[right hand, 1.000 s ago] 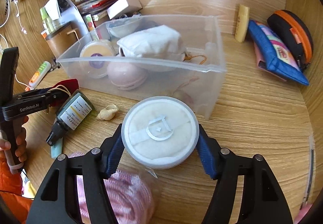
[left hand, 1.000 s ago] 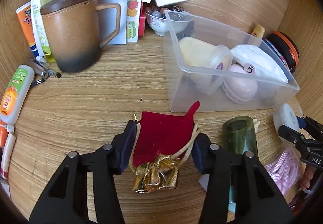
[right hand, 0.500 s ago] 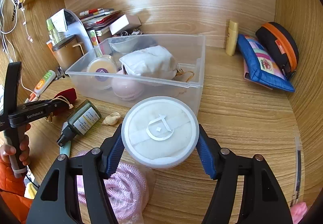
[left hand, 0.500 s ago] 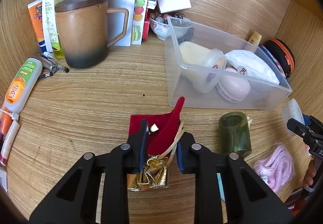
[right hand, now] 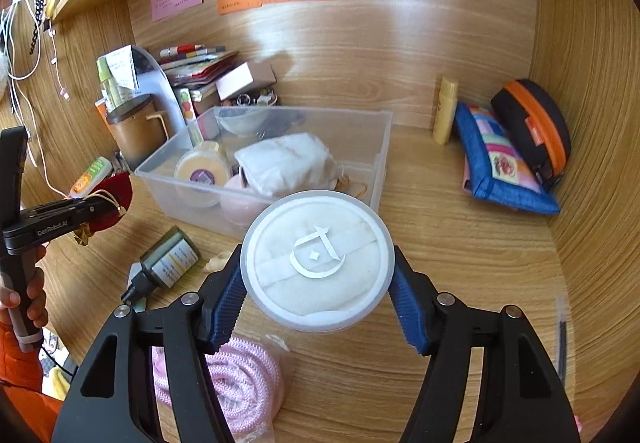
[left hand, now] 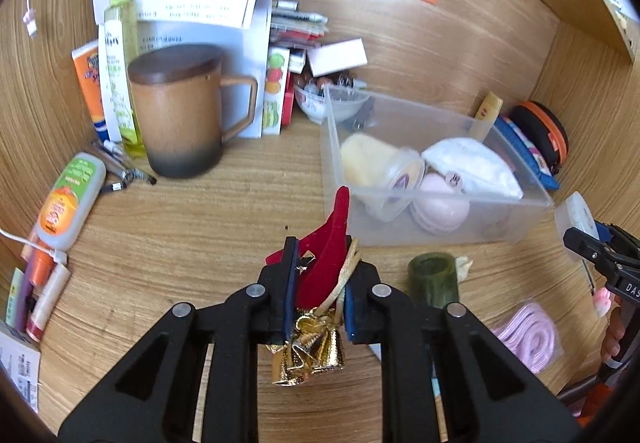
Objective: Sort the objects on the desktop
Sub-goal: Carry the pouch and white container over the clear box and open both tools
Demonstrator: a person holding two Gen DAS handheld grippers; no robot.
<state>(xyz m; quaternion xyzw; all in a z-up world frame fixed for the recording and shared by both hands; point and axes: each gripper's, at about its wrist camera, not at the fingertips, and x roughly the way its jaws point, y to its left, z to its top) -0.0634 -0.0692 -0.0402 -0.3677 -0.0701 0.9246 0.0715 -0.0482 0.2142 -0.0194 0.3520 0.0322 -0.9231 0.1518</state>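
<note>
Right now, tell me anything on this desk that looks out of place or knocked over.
The dark green bottle lies on its side on the desk in front of the clear bin, cap toward the camera. A small shell sits loose beside it. Nothing looks spilled or broken.

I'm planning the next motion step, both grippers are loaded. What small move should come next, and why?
Probably carry the right gripper forward over the clear bin and release there. It is shut on the round white puff case, held above the desk just in front of the bin, whose right end looks bare. The left gripper, shut on the red pouch, could follow.
</note>
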